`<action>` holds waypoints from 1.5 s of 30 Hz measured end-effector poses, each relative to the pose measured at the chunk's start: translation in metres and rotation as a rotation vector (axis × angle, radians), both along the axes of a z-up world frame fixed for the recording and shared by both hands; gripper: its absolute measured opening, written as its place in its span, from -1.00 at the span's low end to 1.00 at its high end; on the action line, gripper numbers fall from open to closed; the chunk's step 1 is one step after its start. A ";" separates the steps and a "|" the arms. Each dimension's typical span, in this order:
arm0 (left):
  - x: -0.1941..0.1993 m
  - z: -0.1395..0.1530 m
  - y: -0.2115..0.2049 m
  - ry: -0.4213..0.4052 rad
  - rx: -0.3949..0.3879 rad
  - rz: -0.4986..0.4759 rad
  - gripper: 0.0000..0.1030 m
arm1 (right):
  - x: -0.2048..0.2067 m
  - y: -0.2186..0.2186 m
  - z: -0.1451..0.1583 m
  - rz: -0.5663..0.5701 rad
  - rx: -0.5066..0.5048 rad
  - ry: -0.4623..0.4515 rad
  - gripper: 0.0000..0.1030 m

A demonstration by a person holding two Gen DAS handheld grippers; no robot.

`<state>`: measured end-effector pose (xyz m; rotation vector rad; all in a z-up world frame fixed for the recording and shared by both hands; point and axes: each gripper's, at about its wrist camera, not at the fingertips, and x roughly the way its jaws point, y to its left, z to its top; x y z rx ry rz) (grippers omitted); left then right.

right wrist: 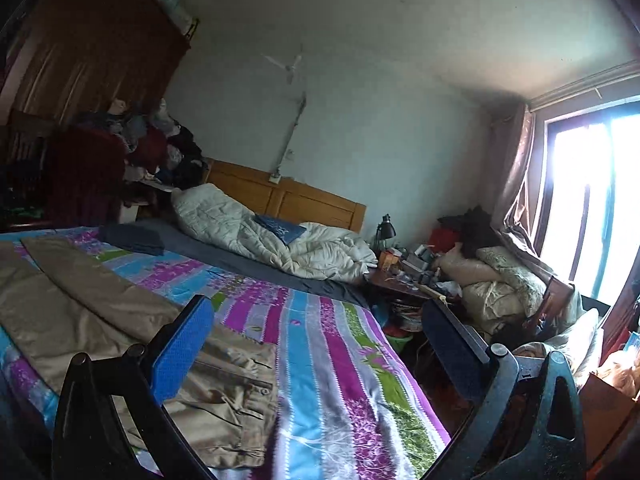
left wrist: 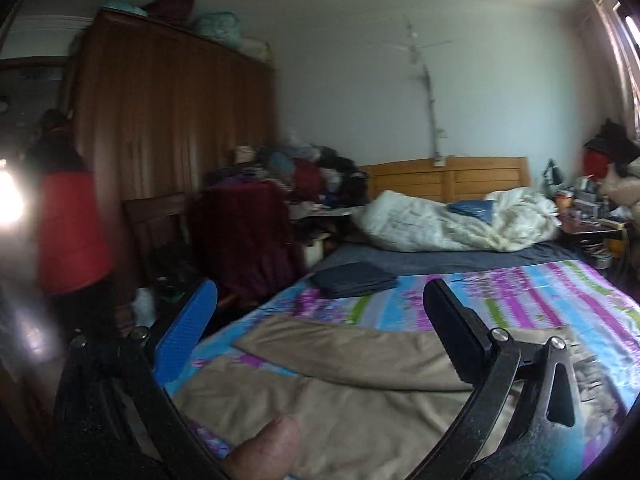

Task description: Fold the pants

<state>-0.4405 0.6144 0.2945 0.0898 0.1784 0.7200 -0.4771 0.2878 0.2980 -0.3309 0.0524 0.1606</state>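
Your left gripper point(left wrist: 320, 320) is held above the near edge of the bed with its fingers spread wide and nothing between them; the blue textured pad point(left wrist: 188, 328) and the black pad point(left wrist: 456, 332) both stand clear of the cloth. Your right gripper point(right wrist: 320, 344) is likewise spread wide and holds nothing, raised over the bed's right side and tilted, so the room leans in its view.

The tan cotton pants point(left wrist: 340, 392) lie flat and unfolded on the striped purple, blue and green bedsheet point(left wrist: 540, 300).

Left wrist view only:
- The two pant legs run away from the camera toward the left side of the bed, parted in a narrow V.
- Your fingertip point(left wrist: 268, 452) shows at the bottom edge.
- A person in a red top point(left wrist: 72, 232) stands beside the tall brown wooden wardrobe point(left wrist: 172, 112); the figure is blurred.

Right wrist view only:
- The waistband point(right wrist: 240, 400) of the pants, with pocket seams and a button, lies nearest this gripper, partly behind the blue pad.
- A bright window with a brown curtain point(right wrist: 516, 184) fills the right side.
- A cluttered bedside table point(right wrist: 404, 272) carries a black desk lamp point(right wrist: 386, 232).

Both views show a folded dark blue garment point(left wrist: 354, 280) farther up the bed, well apart from the pants, and a rumpled white quilt point(left wrist: 452, 220) against the wooden headboard point(left wrist: 444, 178)
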 end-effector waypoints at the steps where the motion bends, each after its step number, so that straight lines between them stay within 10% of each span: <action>1: -0.012 -0.003 0.010 0.006 0.000 0.044 1.00 | -0.003 0.008 0.004 0.028 0.015 0.004 1.00; 10: -0.066 -0.046 0.080 0.125 -0.154 0.287 1.00 | -0.011 0.078 -0.009 0.128 -0.094 0.061 1.00; 19: -0.089 -0.094 0.106 0.111 -0.215 0.266 1.00 | 0.002 0.085 0.036 0.261 0.084 0.069 1.00; 33: -0.067 -0.015 0.160 0.001 -0.136 0.251 1.00 | 0.088 0.063 0.182 0.550 0.564 0.051 1.00; 41: -0.066 -0.038 0.182 0.072 -0.342 0.215 1.00 | 0.147 0.123 0.138 0.658 0.464 0.394 1.00; 45: -0.063 -0.057 0.220 0.069 -0.535 0.151 1.00 | 0.225 0.151 0.078 0.852 0.593 0.778 1.00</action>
